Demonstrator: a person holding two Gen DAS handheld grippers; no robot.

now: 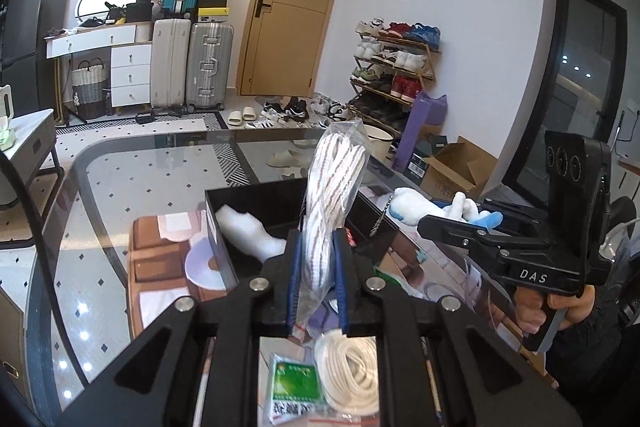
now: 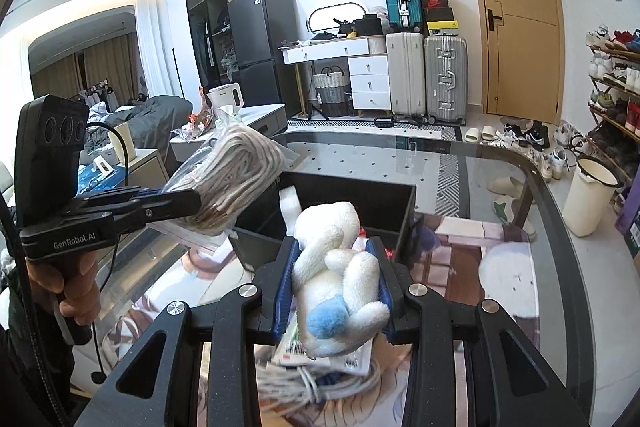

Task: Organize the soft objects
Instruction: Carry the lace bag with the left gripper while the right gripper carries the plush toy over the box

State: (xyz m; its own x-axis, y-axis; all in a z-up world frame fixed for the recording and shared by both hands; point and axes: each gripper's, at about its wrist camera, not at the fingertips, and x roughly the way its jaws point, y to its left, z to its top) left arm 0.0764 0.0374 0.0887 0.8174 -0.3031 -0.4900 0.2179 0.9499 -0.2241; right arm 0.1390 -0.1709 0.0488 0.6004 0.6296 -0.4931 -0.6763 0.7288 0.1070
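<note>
The surface point(image 2: 500, 163) is a glass top with a dark rounded border, and the tiled floor shows through it. A black open box point(image 1: 224, 227) stands on it, with a white fluffy piece point(image 1: 248, 231) inside. Near the front edge lie a coil of white rope point(image 1: 352, 375) and a small green-printed packet point(image 1: 296, 383), just beside each other.

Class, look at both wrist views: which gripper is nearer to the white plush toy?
Right. The right gripper is clamped on the white plush toy; the left gripper, beside it, is clamped on a bagged rope bundle instead.
</note>
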